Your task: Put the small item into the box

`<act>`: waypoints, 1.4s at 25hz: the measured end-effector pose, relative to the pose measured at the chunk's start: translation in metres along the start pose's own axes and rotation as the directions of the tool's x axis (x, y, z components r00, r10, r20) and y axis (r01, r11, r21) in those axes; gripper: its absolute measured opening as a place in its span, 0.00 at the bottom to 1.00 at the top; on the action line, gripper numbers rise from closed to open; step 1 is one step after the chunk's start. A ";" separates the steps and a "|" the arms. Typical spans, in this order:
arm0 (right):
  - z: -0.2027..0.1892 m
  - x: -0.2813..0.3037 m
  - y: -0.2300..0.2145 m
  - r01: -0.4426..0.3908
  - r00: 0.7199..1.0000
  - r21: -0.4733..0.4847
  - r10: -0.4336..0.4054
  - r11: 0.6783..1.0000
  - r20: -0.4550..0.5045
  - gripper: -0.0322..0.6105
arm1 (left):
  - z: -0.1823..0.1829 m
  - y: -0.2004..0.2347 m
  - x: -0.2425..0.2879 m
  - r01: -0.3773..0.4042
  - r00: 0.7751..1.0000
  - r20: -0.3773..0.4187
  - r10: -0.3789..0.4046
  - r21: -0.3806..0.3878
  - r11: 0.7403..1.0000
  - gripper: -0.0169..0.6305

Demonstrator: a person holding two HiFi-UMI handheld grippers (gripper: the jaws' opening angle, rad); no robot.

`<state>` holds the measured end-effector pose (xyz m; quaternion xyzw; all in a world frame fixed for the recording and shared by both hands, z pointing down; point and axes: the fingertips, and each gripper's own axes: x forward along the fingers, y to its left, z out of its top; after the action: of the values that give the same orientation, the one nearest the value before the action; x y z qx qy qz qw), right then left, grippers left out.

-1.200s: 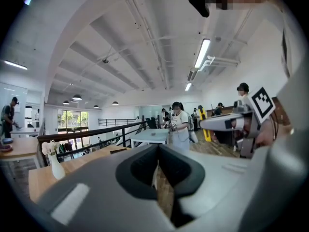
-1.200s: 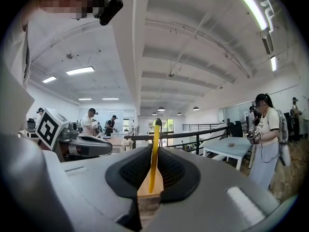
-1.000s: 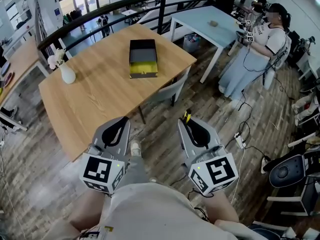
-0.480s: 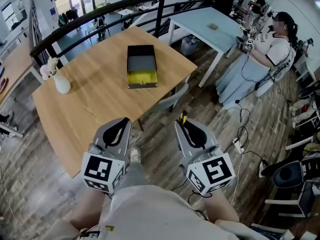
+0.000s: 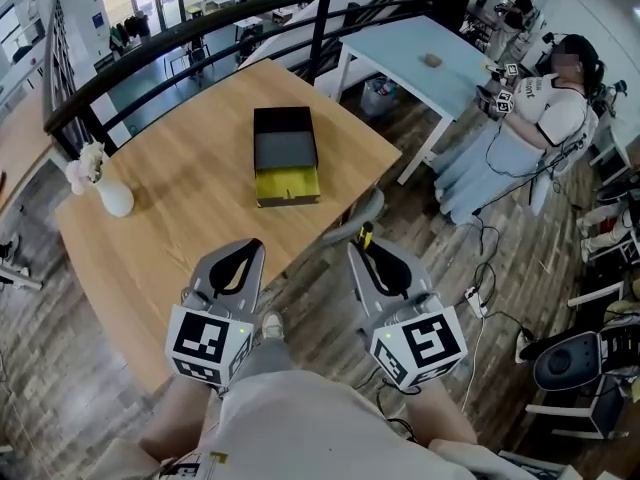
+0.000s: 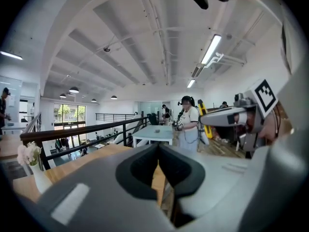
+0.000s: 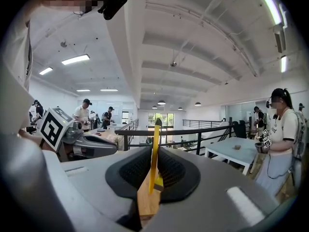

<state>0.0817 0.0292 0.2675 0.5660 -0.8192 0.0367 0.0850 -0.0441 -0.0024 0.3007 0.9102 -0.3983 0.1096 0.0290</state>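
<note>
A black open box (image 5: 285,151) with a yellow front flap (image 5: 288,184) lies on the wooden table (image 5: 190,218), ahead of both grippers. My right gripper (image 5: 366,247) is shut on a thin yellow item (image 5: 366,234) with a black tip, held above the floor short of the table's edge. In the right gripper view the yellow item (image 7: 154,151) stands upright between the pads of the right gripper (image 7: 154,170). My left gripper (image 5: 246,251) hangs beside it, level with the table's near edge. In its own view the left gripper (image 6: 158,168) is shut with nothing in it.
A white vase with flowers (image 5: 105,190) stands on the table's left part. A grey chair (image 5: 355,211) is tucked under the table's right side. Behind are a black railing (image 5: 200,23), a light blue table (image 5: 420,53) and a person (image 5: 520,128) holding grippers. Cables lie on the floor (image 5: 480,278).
The view has drawn closer to the table; the box and vase now sit lower and nearer in the head view. Both grippers keep their pose, and the right one still holds the yellow item.
</note>
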 end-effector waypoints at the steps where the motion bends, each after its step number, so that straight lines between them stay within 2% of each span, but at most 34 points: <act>1: 0.004 0.010 -0.003 0.004 1.000 0.002 -0.004 1.000 0.000 0.12 | 0.002 0.008 0.006 0.004 1.000 -0.001 -0.004 0.000 1.000 0.03; 14: 0.027 0.121 -0.018 0.018 1.000 -0.003 -0.018 1.000 -0.020 0.12 | 0.013 0.093 0.071 0.048 0.999 0.001 -0.048 0.015 0.999 0.03; 19: 0.028 0.150 -0.021 0.012 0.999 -0.010 -0.013 1.000 -0.038 0.12 | 0.011 0.115 0.084 0.043 0.999 -0.002 -0.043 -0.019 0.999 0.03; 29: 0.018 0.177 -0.040 0.036 0.998 0.020 -0.035 0.999 -0.051 0.12 | -0.005 0.132 0.109 0.053 0.998 -0.039 -0.054 -0.024 0.998 0.03; 35: 0.013 0.175 -0.060 0.029 0.998 0.041 -0.027 0.999 -0.050 0.12 | -0.002 0.134 0.123 0.024 0.997 -0.067 -0.024 -0.001 1.000 0.03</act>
<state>0.0760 -0.1559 0.2838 0.5780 -0.8078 0.0666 0.0939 -0.0617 -0.1820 0.3255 0.9108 -0.3860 0.1395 0.0438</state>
